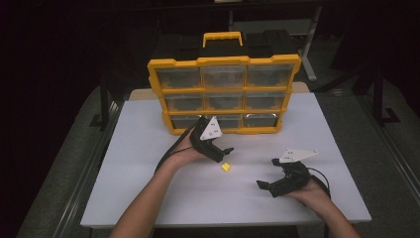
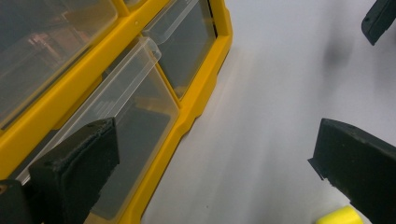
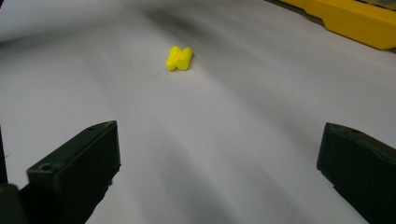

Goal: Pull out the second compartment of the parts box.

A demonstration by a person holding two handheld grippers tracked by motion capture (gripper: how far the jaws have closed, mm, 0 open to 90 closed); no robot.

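In the high view a yellow organizer [image 1: 224, 94] with clear drawers stands upright at the far side of the white table [image 1: 148, 193]. The left gripper [image 1: 224, 152] sits just in front of its bottom row, held in the left hand [image 1: 185, 152]. A small yellow piece [image 1: 226, 167] lies on the table just beside that gripper, on the near side. The right gripper [image 1: 265, 185] rests lower and to the right, well apart from the organizer, its jaws pointing toward the piece.

In the left gripper view the jaws stand wide apart, nothing between them — one dark pad overlaps a clear drawer [image 2: 135, 121] that juts out a little from the organizer [image 2: 196, 102], though whether it touches I cannot tell. The piece [image 2: 340, 216] peeks in at the bottom edge beside the other jaw. The tip of the right gripper [image 2: 379, 18] shows at the top corner.

In the right gripper view the jaws are also spread and empty. The piece [image 3: 179, 58] lies ahead on the table [image 3: 233, 140] — it looks like two short yellow cylinders side by side. The organizer's base [image 3: 355, 21] crosses the top right corner.
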